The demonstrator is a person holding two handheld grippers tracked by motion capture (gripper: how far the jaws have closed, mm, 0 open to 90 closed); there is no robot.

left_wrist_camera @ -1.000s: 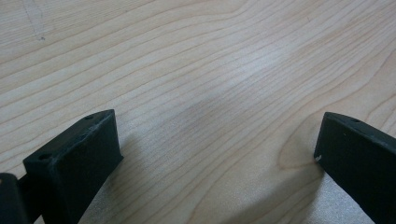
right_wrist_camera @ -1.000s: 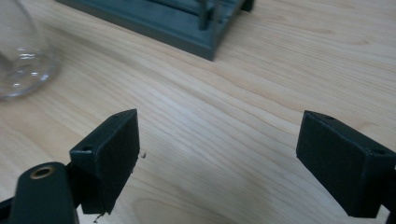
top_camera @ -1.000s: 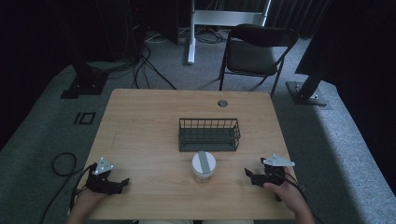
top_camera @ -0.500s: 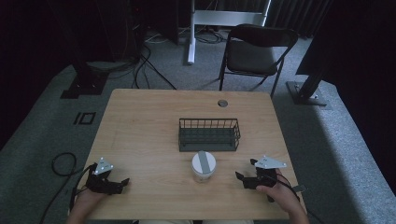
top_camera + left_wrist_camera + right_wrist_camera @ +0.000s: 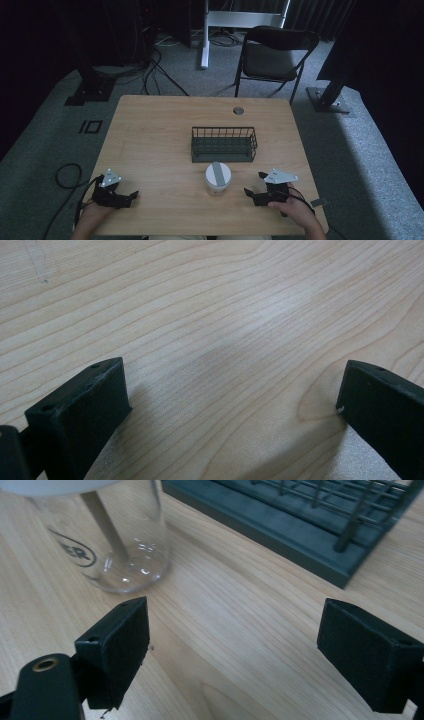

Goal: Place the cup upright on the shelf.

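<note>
Near the front edge of the table [image 5: 165,140], at the left: the left tongs [image 5: 131,196], held in a hand [image 5: 92,212], jaws wide apart with only bare wood between them. Lots of open wood to the far side and to the right of them.

Near the front edge at the right: the right tongs [image 5: 254,191], held in the other hand [image 5: 292,210], jaws also wide apart and clamped on nothing. Pointing left, toward the jar [image 5: 218,177]. A small strip of bare wood between the tips and the jar, so near but not touching.

A bit farther in, about the middle of the table: the clear jar, standing upright, with a white lid and a grey stripe across the top. Black letters on its glass side in the right gripper view [image 5: 80,552]. Free room on its left and near side.

Just behind the jar: a dark wire basket [image 5: 224,156], long side facing the front, close to the jar with a thin gap between. Low solid base, thin bars above.

Beyond the basket: open wood up to the far edge, with a small round hole [image 5: 238,110] close to that edge.

Past the table, on the grey floor: a black folding chair [image 5: 275,55].
</note>
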